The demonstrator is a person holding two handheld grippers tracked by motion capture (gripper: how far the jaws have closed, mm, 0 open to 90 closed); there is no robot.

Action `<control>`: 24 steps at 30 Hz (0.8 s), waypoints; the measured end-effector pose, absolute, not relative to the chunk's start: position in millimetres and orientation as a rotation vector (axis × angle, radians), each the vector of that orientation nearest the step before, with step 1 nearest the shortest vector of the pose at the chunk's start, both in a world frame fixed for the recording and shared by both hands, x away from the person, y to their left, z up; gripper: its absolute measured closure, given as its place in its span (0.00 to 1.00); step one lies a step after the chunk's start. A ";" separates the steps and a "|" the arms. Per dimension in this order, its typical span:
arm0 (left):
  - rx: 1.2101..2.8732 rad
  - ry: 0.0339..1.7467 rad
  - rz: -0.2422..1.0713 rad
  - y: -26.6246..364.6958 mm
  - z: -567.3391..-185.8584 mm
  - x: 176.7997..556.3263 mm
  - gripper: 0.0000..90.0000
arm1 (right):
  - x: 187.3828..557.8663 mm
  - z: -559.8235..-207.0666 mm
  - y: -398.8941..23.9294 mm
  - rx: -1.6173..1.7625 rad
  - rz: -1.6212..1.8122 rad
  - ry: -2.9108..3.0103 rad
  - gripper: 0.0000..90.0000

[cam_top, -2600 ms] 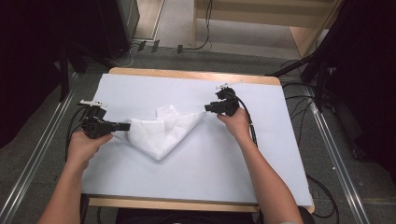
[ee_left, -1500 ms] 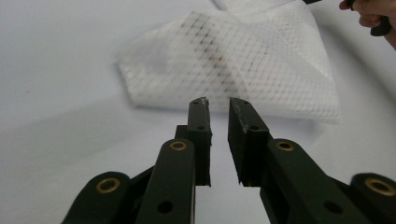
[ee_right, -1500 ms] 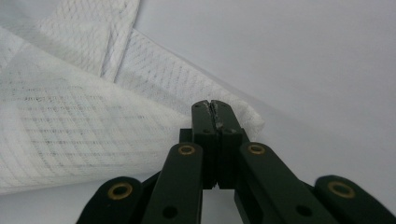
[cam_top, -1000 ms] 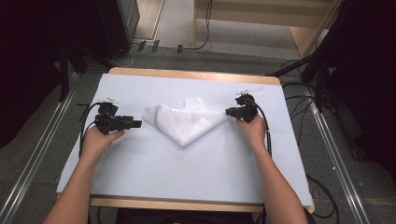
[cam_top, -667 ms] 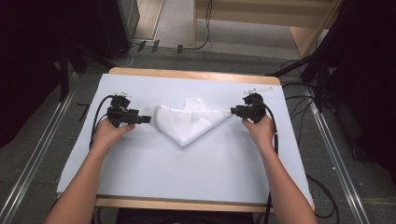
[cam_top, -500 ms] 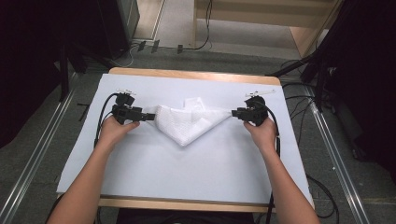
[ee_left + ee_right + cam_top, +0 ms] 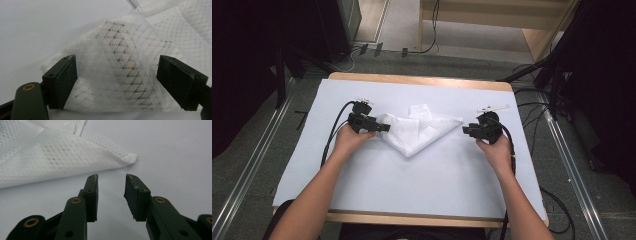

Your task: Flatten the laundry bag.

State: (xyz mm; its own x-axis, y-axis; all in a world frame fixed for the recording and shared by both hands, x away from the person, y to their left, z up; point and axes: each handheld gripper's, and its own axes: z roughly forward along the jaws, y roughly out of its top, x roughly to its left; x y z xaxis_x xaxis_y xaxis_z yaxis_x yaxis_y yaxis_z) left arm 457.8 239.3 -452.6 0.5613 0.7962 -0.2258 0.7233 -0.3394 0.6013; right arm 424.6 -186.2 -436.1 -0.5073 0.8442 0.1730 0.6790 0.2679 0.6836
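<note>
A white mesh cloth [image 7: 417, 132] lies folded into a downward-pointing triangle on the white-covered table [image 7: 437, 185]. My left gripper [image 7: 384, 127] sits at the cloth's left corner. Its jaws have just been opening and now stand open. The cloth [image 7: 120, 50] lies loose between the pads [image 7: 62, 82] of my left gripper [image 7: 117, 82], which do not press on it. My right gripper [image 7: 465, 130] rests just right of the cloth's right corner [image 7: 130, 158]. The jaws of my right gripper [image 7: 111, 186] have also been opening and stand open with nothing between them.
The table's wooden edge [image 7: 422, 80] runs along the far side. Black cables [image 7: 532, 107] trail off the right side, and dark equipment [image 7: 302, 35] stands beyond the far left corner. Bare white sheet stretches in front of the cloth.
My left gripper has slid right onto the cloth's left corner. My right gripper has let go of the right corner and backed away to the right. The cloth now lies flat.
</note>
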 end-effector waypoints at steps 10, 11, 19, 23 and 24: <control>2.219 1.182 0.436 225.4 -455.7 443.5 0.51 | 422.6 -439.0 -195.9 1.460 1.071 2.281 0.72; 2.217 1.181 0.440 224.7 -455.4 442.7 0.54 | 422.8 -439.3 -195.5 1.459 1.069 2.281 0.72; 2.178 1.151 0.300 226.4 -452.0 442.9 0.90 | 423.5 -440.8 -191.5 1.443 1.069 2.298 0.71; 2.090 1.122 0.229 232.0 -439.0 440.5 0.90 | 423.6 -441.0 -192.1 1.455 1.078 2.295 0.71; 2.079 1.110 0.216 232.4 -434.5 439.1 0.90 | 423.6 -440.9 -192.5 1.458 1.079 2.295 0.71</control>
